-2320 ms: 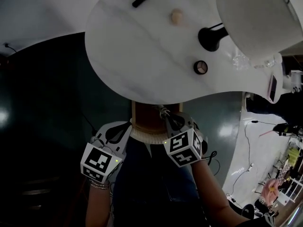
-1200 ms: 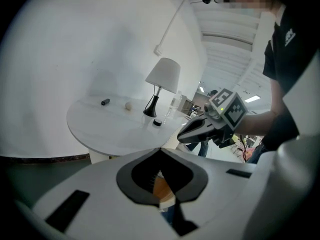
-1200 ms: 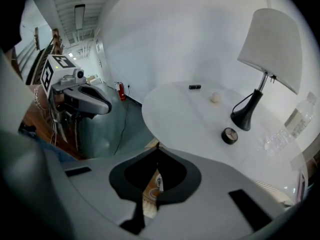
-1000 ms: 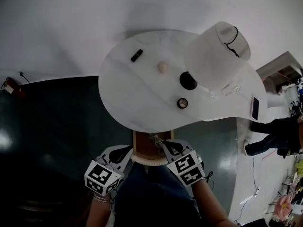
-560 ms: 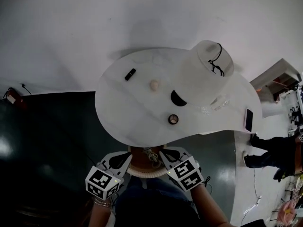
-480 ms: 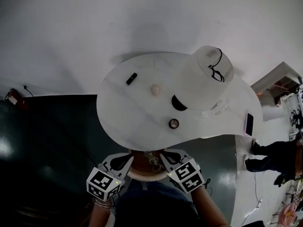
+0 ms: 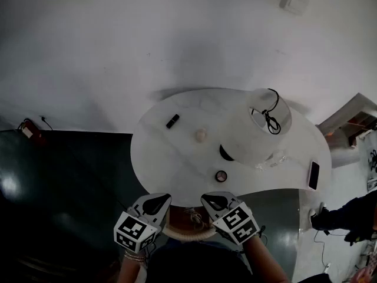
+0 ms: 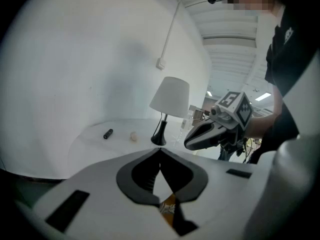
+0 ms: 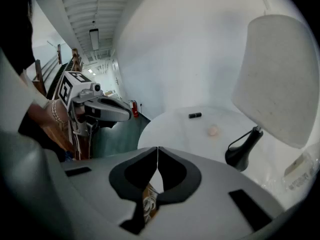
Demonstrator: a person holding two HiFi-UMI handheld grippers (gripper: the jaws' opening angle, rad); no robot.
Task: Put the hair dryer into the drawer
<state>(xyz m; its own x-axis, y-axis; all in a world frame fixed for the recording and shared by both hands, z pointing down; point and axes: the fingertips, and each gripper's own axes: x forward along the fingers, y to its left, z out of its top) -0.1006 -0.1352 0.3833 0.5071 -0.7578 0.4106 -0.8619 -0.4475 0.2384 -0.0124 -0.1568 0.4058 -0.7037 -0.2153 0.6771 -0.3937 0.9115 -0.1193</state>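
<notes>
Left gripper (image 7: 165, 198): black curved pads meet tip to tip, closed, with nothing between them. Right gripper (image 7: 206, 198): the same, pads pressed together and empty. Both have smooth white shells and a marker cube at the rear. They are held side by side just under the near table edge.

Drawer (image 7: 175, 216): brown interior, open, showing between the two grippers below the tabletop. Inside it lies a whitish coiled cord (image 7: 196, 217), also visible through the gap under each set of pads. It is probably the hair dryer's cord. The hair dryer body cannot be made out in this dim patch.

Table (image 7: 171, 158): white, faintly veined like marble, with a rounded, lobed outline. On it:
- lamp with a matte white conical shade (image 7: 253, 134) on a glossy black curved base (image 7: 226, 152)
- short black cylinder (image 7: 172, 121) near the far edge
- small pale rounded lump (image 7: 201, 135) beside it
- small dark ring-shaped piece (image 7: 221, 175) near the front edge
- flat dark phone (image 7: 314, 175) on the right lobe
</notes>
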